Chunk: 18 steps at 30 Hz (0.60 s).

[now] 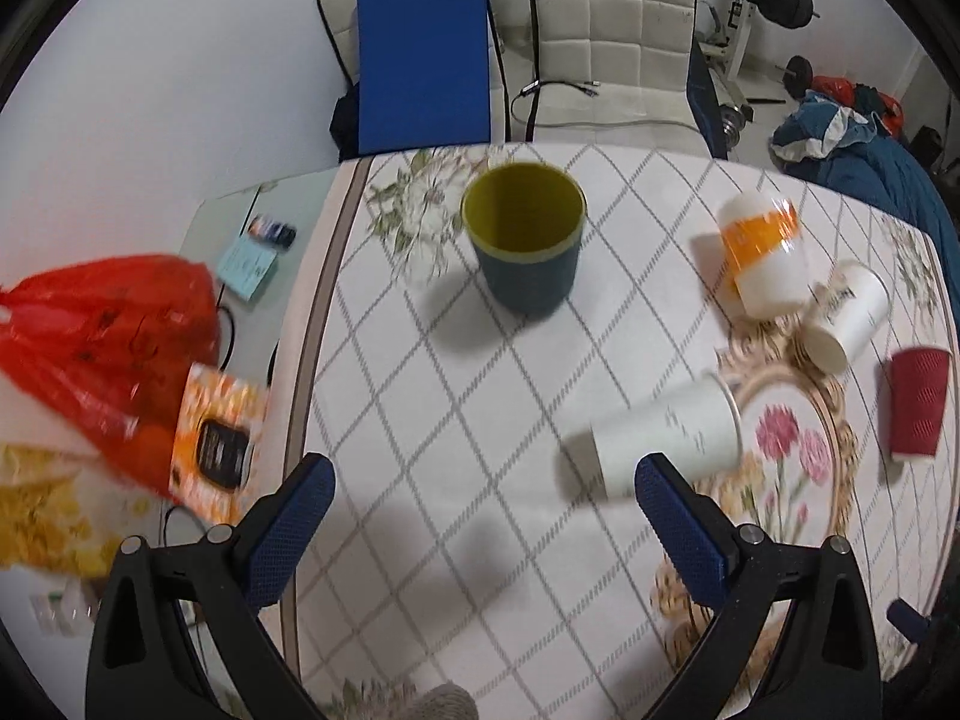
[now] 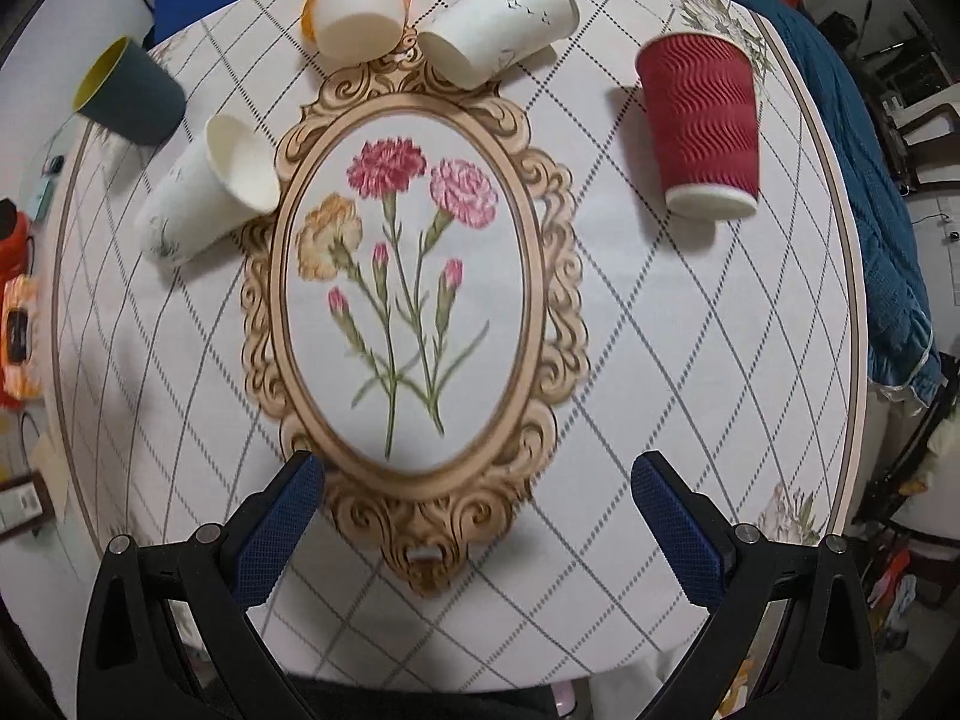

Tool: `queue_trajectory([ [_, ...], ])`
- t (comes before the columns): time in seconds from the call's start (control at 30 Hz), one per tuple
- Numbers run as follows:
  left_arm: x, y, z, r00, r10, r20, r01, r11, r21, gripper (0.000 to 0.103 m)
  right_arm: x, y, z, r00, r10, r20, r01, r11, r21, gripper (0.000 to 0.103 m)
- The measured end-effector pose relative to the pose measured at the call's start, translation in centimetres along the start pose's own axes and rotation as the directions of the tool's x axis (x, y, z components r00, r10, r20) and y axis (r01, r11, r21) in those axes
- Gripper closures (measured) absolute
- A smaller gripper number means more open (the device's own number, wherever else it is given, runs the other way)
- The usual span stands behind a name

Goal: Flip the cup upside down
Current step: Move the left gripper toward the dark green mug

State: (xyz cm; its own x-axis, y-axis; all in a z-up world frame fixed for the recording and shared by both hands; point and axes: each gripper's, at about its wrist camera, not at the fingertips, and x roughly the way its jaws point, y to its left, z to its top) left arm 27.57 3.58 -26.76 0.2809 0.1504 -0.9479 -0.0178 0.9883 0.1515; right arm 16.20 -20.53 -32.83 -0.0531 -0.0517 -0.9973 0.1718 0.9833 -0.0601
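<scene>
A dark blue cup with a yellow inside [image 1: 525,237] stands upright, mouth up, on the tablecloth; it also shows in the right wrist view [image 2: 129,96] at far left. My left gripper [image 1: 483,480] is open and empty, hovering above the cloth short of it. Several other cups stand upside down: a white paper cup [image 1: 666,438] [image 2: 204,198], a white cup with an orange band [image 1: 762,252] [image 2: 360,0], another white cup [image 1: 849,315] [image 2: 498,21] and a red ribbed cup [image 1: 915,402] [image 2: 702,126]. My right gripper [image 2: 477,474] is open and empty over the flower print.
The table [image 2: 690,420] has a checked cloth with an oval flower print. A red plastic bag [image 1: 108,336], an orange packet [image 1: 219,444] and a small box lie at the left edge. Chairs [image 1: 612,30] stand behind the table. Blue bedding [image 2: 876,210] lies at the right.
</scene>
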Motion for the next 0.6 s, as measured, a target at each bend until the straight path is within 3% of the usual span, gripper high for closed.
queue_trajectory([
  [0.23, 4.1, -0.3, 3.0, 0.992, -0.04, 0.123, 0.034, 0.998, 0.049, 0.0, 1.0, 0.4, 2.9, 0.999, -0.035, 0.033, 0.034, 0.999, 0.029, 0.0],
  [0.43, 7.2, -1.1, 4.2, 0.972, -0.037, 0.233, 0.011, 0.994, 0.111, 0.001, 2.4, 0.8, 4.7, 0.997, -0.07, 0.044, 0.068, 0.996, 0.051, 0.0],
  [0.6, 9.1, -1.3, 5.0, 0.96, -0.047, 0.277, 0.007, 0.989, 0.145, 0.001, 3.3, 1.1, 5.6, 0.994, -0.099, 0.055, 0.096, 0.994, 0.05, 0.0],
])
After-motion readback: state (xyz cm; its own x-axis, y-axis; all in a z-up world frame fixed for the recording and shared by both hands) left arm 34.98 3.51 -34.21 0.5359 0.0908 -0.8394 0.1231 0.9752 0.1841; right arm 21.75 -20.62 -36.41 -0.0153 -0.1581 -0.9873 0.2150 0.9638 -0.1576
